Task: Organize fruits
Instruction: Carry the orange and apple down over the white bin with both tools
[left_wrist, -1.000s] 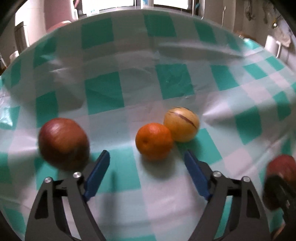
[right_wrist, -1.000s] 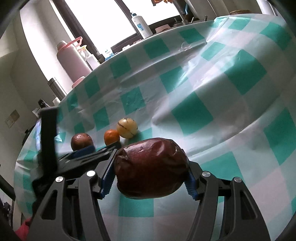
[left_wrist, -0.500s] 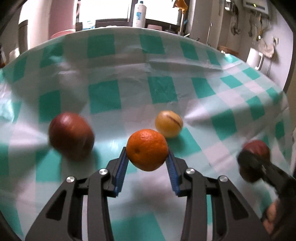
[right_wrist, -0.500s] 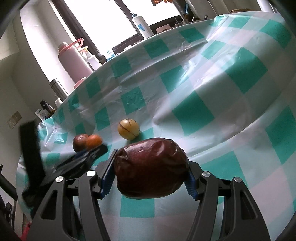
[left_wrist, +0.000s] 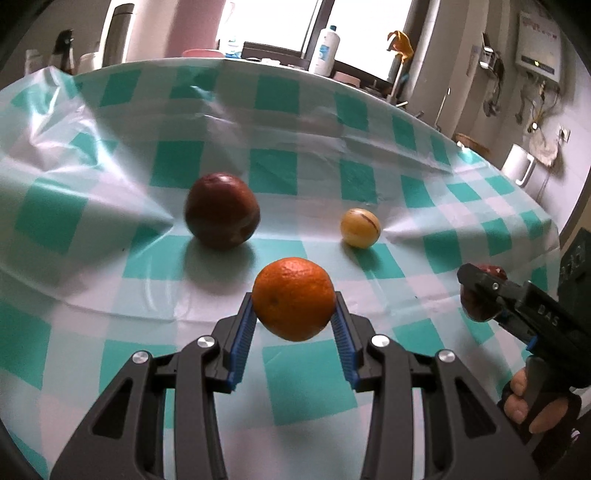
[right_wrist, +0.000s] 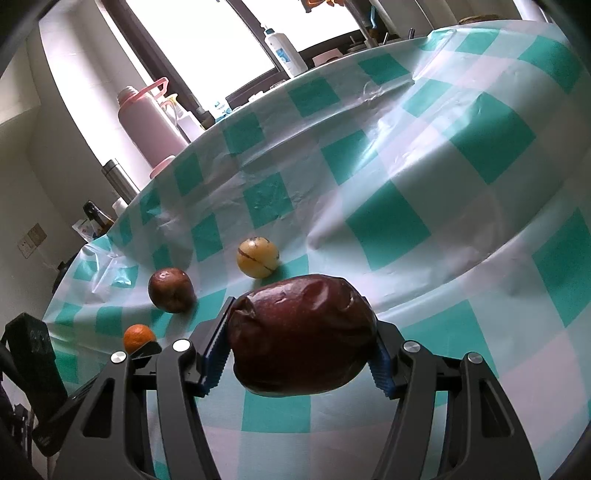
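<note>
Teal-and-white checked plastic tablecloth (left_wrist: 295, 122) ripples under us. Our left gripper (left_wrist: 293, 332) clamps the round orange mandarin (left_wrist: 294, 298) at its equator, aloft at 6 o'clock; it looks light, soft-skinned. Our right gripper (right_wrist: 295, 354) pinches the wrinkled dark-red fruit (right_wrist: 301, 334), seemingly squashy.

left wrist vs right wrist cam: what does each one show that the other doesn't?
Left wrist only: the wall-mounted white box, the white jug at the table edge, and the person's hand on the right gripper's handle.

Right wrist only: the pink thermos flask in full and the steel flask beside it.

Both: the orange mandarin in the left gripper, the wrinkled dark red fruit in the right gripper, the round dark red fruit, the yellow striped fruit and the green checked tablecloth.
</note>
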